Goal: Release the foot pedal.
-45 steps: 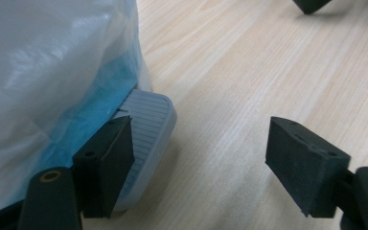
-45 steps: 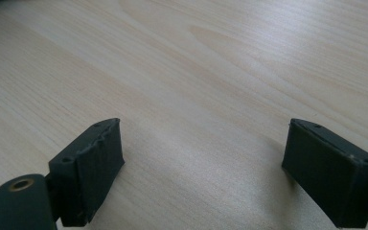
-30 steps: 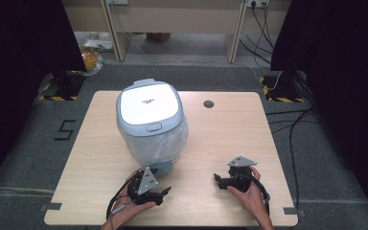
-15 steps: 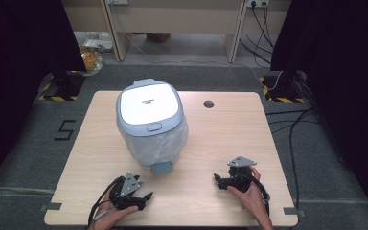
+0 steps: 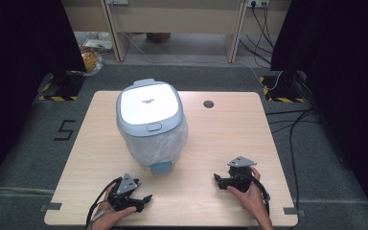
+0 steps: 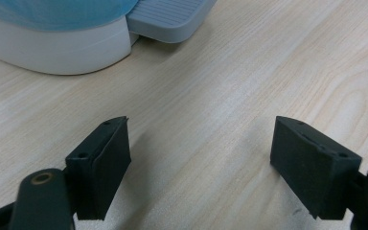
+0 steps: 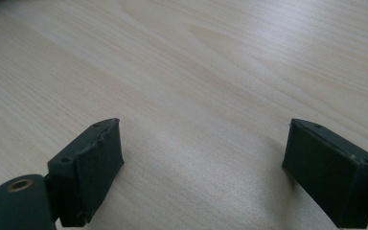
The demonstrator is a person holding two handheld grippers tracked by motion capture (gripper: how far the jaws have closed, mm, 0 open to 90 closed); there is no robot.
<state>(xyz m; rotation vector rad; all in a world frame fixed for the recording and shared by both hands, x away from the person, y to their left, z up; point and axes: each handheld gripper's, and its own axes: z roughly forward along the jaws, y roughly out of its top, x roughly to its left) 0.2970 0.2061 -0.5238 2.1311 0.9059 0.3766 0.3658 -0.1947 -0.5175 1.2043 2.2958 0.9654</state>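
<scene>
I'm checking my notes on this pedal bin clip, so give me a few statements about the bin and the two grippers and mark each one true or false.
1. The pedal bin has its lid shut. True.
2. The left gripper is shut on the bin's foot pedal. False: its jaws are wide open over bare table, and the pedal lies ahead of them, untouched.
3. The right gripper is open and holds nothing. True.
4. The bin lies on its side. False: it stands upright, lid on top.
5. A plastic liner shows around the bin's body. True.
6. The bin stands at the table's right edge. False: it stands left of the middle.
</scene>
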